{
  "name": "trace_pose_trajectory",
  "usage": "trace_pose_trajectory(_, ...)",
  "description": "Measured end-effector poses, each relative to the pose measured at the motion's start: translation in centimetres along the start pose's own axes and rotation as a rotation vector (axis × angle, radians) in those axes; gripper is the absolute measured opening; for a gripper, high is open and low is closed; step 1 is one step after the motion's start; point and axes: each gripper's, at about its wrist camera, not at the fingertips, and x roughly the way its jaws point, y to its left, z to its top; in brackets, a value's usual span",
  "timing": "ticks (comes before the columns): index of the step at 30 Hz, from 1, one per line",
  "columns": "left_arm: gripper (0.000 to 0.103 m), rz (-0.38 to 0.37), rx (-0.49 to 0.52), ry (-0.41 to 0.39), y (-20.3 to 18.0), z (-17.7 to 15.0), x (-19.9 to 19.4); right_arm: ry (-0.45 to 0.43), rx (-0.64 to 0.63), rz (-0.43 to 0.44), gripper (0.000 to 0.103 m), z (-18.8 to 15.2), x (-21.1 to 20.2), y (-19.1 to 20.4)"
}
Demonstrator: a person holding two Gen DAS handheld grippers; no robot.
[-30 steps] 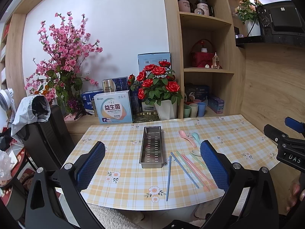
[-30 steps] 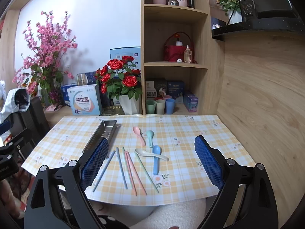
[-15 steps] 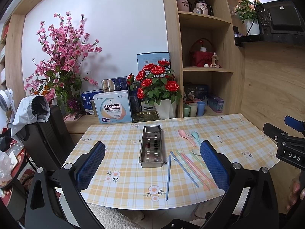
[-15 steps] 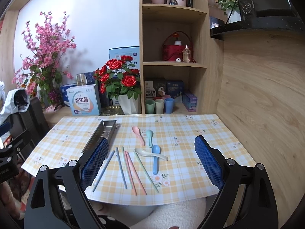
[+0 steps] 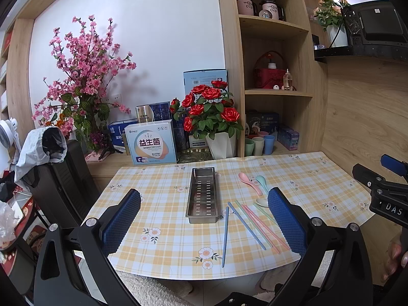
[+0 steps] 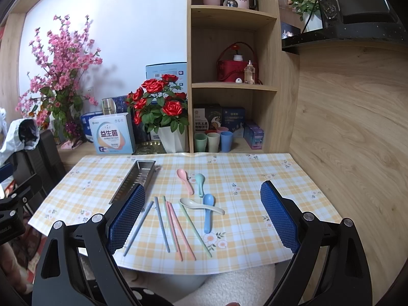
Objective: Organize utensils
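A steel perforated tray (image 5: 203,195) (image 6: 135,179) lies empty on the checked tablecloth (image 5: 163,204). Right of it lie several pastel chopsticks (image 5: 251,223) (image 6: 174,225) in blue, pink and green. Beyond them rest a pink spoon (image 6: 185,177), a teal spoon (image 6: 200,181), a white spoon (image 6: 201,205) and a blue spoon (image 6: 207,213). My left gripper (image 5: 204,223) hangs open before the table's near edge, in front of the tray. My right gripper (image 6: 202,216) is open too, held above the near edge over the chopsticks and spoons. Neither holds anything.
A pot of red roses (image 5: 214,117), a white carton (image 5: 153,145) and other boxes stand at the table's back. Pastel cups (image 6: 213,141) sit in the shelf unit. A wooden wall (image 6: 352,140) bounds the right side. A dark chair (image 5: 61,176) stands left.
Both views have shifted very slightly; the grippers stay open and nothing on the table has moved.
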Motion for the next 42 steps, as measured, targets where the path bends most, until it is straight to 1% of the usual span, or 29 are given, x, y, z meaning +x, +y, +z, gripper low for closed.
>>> trace_pose_trajectory(30,0.098,0.0,-0.002,0.001,0.1,0.2,0.2,-0.001,0.0,-0.002,0.089,-0.1,0.0,0.0)
trace_pose_trajectory(38,0.098,-0.001,-0.005,0.004,0.7,0.1,0.3,-0.001,0.0,-0.001,0.089,-0.1,0.0,0.0)
trace_pose_trajectory(42,0.098,0.022,-0.001,0.018,1.0,0.2,0.5,0.0,0.0,0.007,0.089,0.3,0.3,-0.3)
